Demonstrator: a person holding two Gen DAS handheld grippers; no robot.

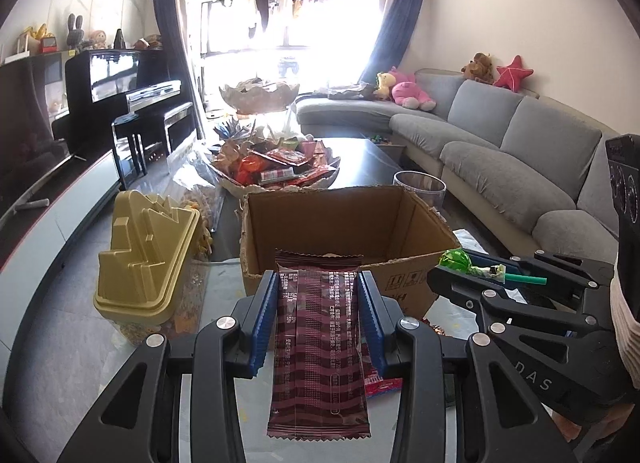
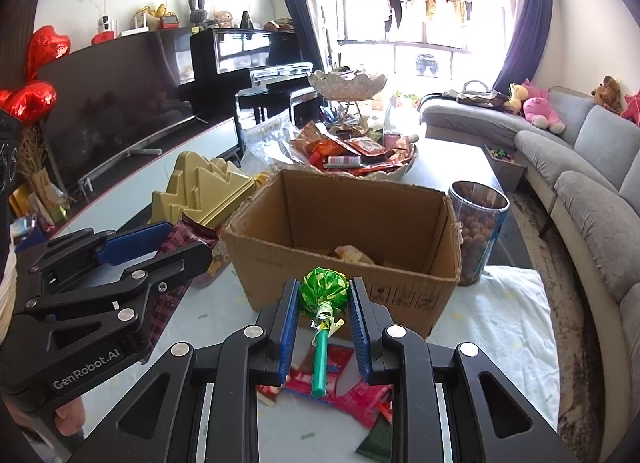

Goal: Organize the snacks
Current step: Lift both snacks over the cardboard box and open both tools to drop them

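Grippers: two, black hinged frames with ribbed blue pads, side by side over the near edge of the table (image 2: 516, 303).
Left gripper (image 1: 319, 303): jaws closed part-way onto one dark red snack packet (image 1: 318, 347), a flat glossy foil pouch with crimped zigzag ends and small white print, held upright by its long edges.
Right gripper (image 2: 325, 317): jaws narrowed around one lollipop (image 2: 322, 291), a round head in crinkled green wrapper on a smooth green stick that points back toward the camera.
Cardboard box (image 2: 344, 235): one, brown corrugated, open-topped with ragged torn rims, just beyond both grippers near the table's near edge; some pale snack lies inside, too hidden to count.
Gold container (image 1: 150, 259): one, moulded plastic lid with stepped, peaked shapes, at the box's left.
Clear jar (image 2: 478, 231): one, cylindrical and transparent, filled with small brown round pieces, touching the box's right side.
Snack bowl (image 2: 360, 159): one, scalloped and pale, heaped with red and orange packets, behind the box.
Loose wrappers (image 2: 360, 391): several red ones and a green one, flat on the near edge under the right gripper.
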